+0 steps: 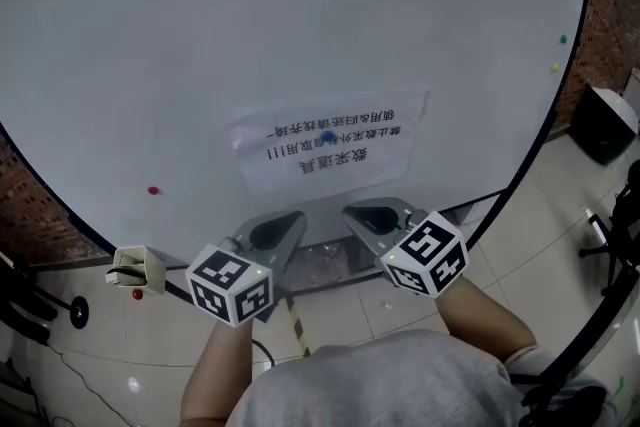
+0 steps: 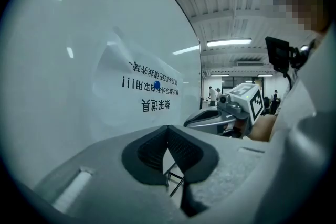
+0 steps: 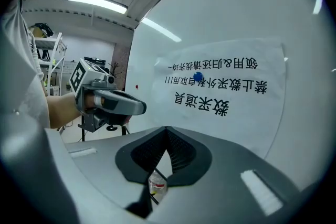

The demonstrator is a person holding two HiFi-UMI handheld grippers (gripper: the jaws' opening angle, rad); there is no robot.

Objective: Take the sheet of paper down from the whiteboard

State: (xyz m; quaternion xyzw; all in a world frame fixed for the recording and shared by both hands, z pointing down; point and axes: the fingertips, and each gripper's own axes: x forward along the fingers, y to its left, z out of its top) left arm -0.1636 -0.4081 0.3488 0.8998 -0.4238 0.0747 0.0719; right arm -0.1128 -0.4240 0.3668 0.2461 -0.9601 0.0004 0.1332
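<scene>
Looks like the reach-in stage here, nothing grabbed yet. The sheet of paper (image 1: 330,143) hangs flat on the whiteboard (image 1: 200,25), in the lower middle of it, print upside down from the person's side, with a small blue magnet (image 1: 325,139) sitting near the sheet's centre and apparently pinning it there. Both tools hover just under the whiteboard's bottom edge, right below the sheet and side by side: the left gripper (image 1: 283,231) and the right gripper (image 1: 368,215) each have their jaws clenched together with nothing between the pads, and neither touches the paper or the whiteboard. So the job itself hasn't started, going by how things sit. The next move probably needs at least one pair of jaws to spread, then come up to the whiteboard. One would likely pluck the magnet off while the other pinches a free edge of the sheet, otherwise the paper could just slide down the whiteboard once the magnet lets go.
</scene>
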